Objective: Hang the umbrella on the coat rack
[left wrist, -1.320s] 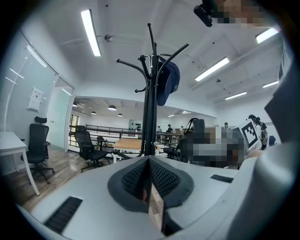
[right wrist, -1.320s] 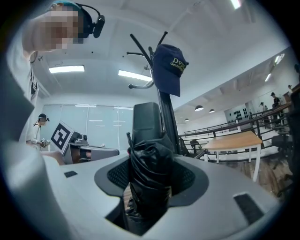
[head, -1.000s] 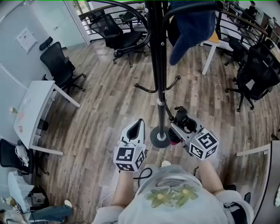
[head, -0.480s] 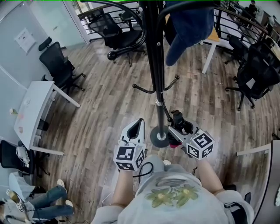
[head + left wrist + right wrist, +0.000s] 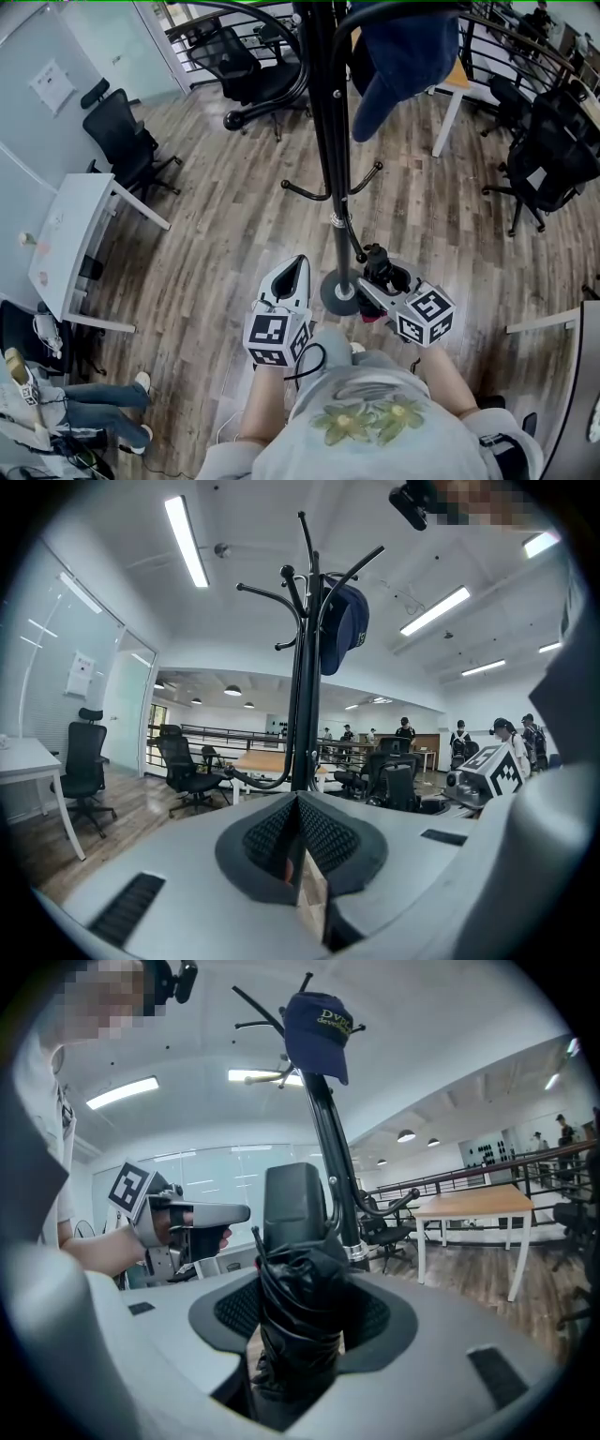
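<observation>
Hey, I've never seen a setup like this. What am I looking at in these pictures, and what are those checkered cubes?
A person holds a two-jaw gripper in each hand; the marker cubes are part of them. One picture looks down from a camera on the person's head; the other two come from cameras on each gripper, looking along its jaws. The left gripper is shut and empty. The right gripper clamps a folded black umbrella. Ahead stands a coat rack on a wooden floor, with a blue cap hung up high.

bright ceiling light, fisheye-warped edges
</observation>
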Demonstrator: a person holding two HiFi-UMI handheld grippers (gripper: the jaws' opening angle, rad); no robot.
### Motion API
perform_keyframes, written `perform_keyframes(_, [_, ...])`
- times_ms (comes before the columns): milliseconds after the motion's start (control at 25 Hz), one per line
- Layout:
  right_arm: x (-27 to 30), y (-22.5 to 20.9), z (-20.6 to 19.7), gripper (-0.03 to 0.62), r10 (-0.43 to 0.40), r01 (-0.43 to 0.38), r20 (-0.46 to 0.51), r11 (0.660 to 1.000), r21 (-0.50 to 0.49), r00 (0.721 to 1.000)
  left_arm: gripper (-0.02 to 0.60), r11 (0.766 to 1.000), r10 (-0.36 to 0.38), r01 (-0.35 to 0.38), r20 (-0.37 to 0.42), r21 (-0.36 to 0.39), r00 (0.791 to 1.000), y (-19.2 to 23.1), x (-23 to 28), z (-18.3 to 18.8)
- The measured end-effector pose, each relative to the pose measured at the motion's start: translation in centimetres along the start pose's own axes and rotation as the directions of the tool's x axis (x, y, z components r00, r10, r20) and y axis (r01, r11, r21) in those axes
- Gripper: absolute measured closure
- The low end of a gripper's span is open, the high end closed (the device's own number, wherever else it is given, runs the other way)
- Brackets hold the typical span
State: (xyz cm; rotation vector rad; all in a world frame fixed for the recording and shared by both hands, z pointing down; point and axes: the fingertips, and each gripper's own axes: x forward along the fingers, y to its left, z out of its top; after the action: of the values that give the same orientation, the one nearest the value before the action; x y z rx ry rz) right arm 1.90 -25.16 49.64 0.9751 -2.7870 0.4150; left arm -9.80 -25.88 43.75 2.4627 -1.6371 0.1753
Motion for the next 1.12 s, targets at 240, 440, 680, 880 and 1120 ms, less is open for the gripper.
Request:
perform_keyframes(240, [0.1, 1.1, -1.0, 0.370, 0.025, -0.025, -0.030, 1.000, -0.011, 0.999, 0.580, 1.000, -0.007, 0.007, -0.009, -0.004, 1.000, -0.4, 0.0, -0.6])
perform_keyframes(440, [0.3, 2.1, -1.7, 0.370, 0.043, -0.043, -0.041, 0.999, -0.002, 0.998, 0.580, 1.000, -0.012, 0.012, -0.013, -0.004, 1.000, -0.5, -0.2, -0.9])
perform_keyframes(680, [0.1, 2.6, -3.4, 0.370, 0.046, -0.045, -0.054, 0.999, 0.025, 0.997, 0.580, 1.000, -0.014, 0.014, -0.018, -0.006, 1.000, -0.8, -0.6, -1.9])
perform_keyframes(880, [0.2, 3.2, -4.2, 0.370, 0.054, -0.052, -0.071, 0.998, 0.039, 0.996, 0.580, 1.000, -0.018, 0.018, -0.024, -0.010, 1.000, -0.9, -0.9, -2.2])
perform_keyframes(1120, [0.3, 3.1, -4.8, 0.370, 0.056, -0.051, -0.087, 0.997, 0.058, 0.995, 0.580, 1.000, -0.024, 0.024, -0.031, -0.013, 0.999, -1.3, -0.9, -2.4])
